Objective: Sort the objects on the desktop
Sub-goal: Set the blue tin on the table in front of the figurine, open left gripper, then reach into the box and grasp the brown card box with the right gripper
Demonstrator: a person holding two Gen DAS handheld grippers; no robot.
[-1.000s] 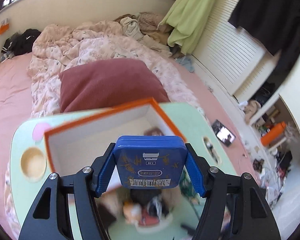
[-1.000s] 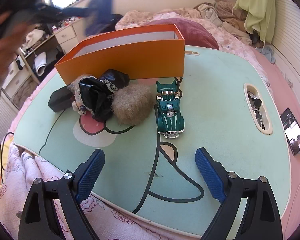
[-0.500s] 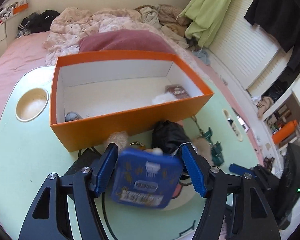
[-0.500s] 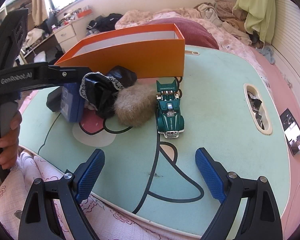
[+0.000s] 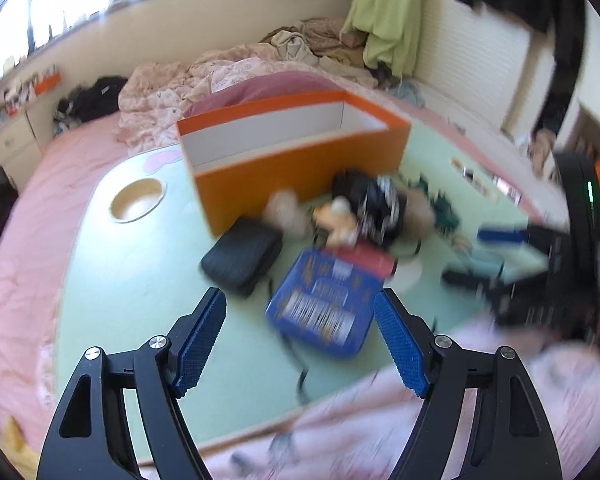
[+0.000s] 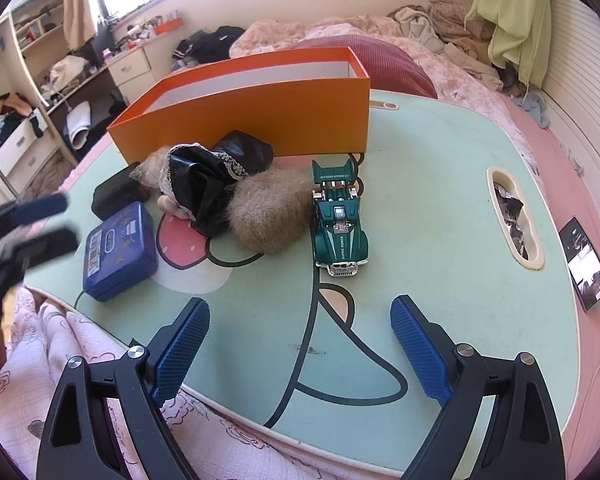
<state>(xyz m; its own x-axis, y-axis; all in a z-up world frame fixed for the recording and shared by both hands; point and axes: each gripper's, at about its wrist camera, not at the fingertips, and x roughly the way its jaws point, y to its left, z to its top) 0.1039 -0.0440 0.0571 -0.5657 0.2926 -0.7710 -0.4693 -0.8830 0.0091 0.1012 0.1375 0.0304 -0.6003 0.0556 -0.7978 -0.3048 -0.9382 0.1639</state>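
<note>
The pale green lap surface (image 6: 440, 216) with its cartoon print sits on the pink bed and carries everything. At its far side stands the large open orange cardboard box (image 6: 260, 108), white inside, which I take to be where the sorted things go. In front of the box lies a heap: a fuzzy tan plush toy (image 6: 268, 216) with a glossy black lace-trimmed cloth (image 6: 204, 176) draped over it, and a black zipped pouch (image 5: 242, 258) just beside the heap's left end. The flat blue tin (image 5: 324, 308) with a barcode label lies on the surface near the front edge, close to the pouch and the plush. The green toy car (image 6: 338, 224) stands just right of the plush, nose toward the camera.

The left tool (image 5: 300, 342) has its jaws opening; the blue tin shows between them but lies on the surface, and the pads are clear of it. The right tool (image 6: 300, 350) hangs spread wide over bare surface in front of the car, holding nothing.

The step in hand looks like a release of the tin outside the box. Next, one tool needs to settle on an item, perhaps the car, square its jaws across the item's narrow sides, and close.
</note>
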